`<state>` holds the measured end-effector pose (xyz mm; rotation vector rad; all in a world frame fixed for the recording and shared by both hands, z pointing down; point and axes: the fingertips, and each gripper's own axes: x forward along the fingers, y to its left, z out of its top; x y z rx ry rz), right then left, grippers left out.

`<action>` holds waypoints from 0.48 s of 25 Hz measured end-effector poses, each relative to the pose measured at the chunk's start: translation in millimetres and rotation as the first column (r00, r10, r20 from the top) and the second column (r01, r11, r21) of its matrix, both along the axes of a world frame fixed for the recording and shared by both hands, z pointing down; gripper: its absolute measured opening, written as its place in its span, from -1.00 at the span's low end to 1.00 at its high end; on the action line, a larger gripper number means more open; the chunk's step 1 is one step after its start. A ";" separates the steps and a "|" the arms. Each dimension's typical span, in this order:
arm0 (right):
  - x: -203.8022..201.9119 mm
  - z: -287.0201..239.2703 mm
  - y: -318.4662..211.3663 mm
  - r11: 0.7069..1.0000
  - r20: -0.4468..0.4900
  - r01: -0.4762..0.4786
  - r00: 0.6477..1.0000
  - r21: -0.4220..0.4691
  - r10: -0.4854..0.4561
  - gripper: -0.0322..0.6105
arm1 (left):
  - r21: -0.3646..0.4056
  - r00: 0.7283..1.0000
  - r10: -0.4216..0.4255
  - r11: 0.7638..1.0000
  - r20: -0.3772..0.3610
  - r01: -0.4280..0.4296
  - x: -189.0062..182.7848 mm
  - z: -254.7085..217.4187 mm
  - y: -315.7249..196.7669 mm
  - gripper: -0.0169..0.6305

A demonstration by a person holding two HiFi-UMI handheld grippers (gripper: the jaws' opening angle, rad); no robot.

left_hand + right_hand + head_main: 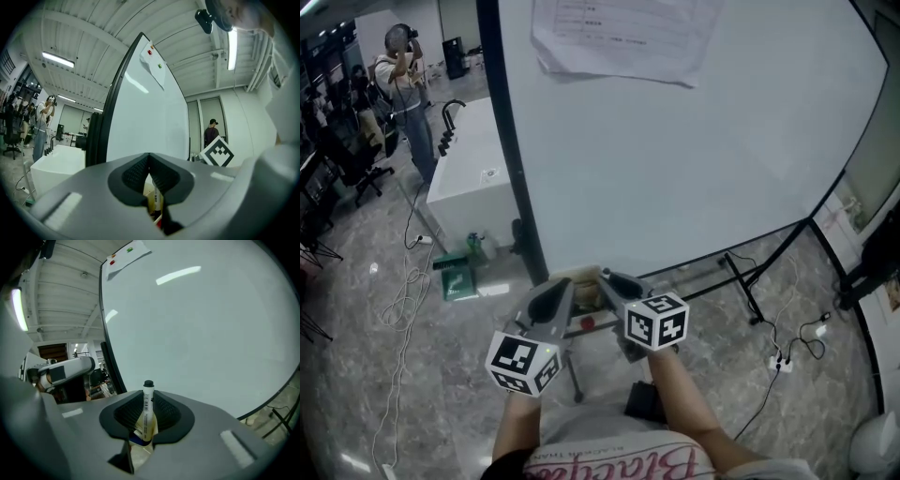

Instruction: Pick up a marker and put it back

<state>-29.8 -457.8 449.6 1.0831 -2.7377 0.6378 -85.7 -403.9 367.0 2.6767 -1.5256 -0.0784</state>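
Note:
A marker [148, 404] with a white body and black cap stands upright between the fingers of my right gripper [148, 397]. Its lower end sits in a yellowish holder [143, 430]. The jaws stand slightly apart beside the marker, and I see no firm press on it. My left gripper [149, 157] is shut with its pads meeting and nothing between them; through the gap below them a marker [157, 199] shows in the holder. In the head view both grippers, left [562, 289] and right [609, 279], point at the holder [581, 275] at the whiteboard's [694, 159] lower edge.
A paper sheet [619, 37] is pinned at the top of the whiteboard. The board's black stand leg [741, 281] and a power strip [780, 361] lie right. A white counter [473, 173], floor cables [403, 309] and a person [408, 84] are left.

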 end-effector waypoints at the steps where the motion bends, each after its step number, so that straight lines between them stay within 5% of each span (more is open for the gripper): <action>1: -2.0 -3.4 1.3 1.000 0.015 0.011 1.000 0.002 -0.011 -0.69 | 0.000 1.000 0.002 1.000 -0.003 -0.002 -1.4 -0.3 -0.8 -0.95; 12: 16.5 -78.9 25.7 0.986 0.165 -0.046 0.986 0.163 0.019 -0.69 | 0.020 0.999 0.039 0.999 -0.008 -0.039 3.3 -4.9 1.4 -0.95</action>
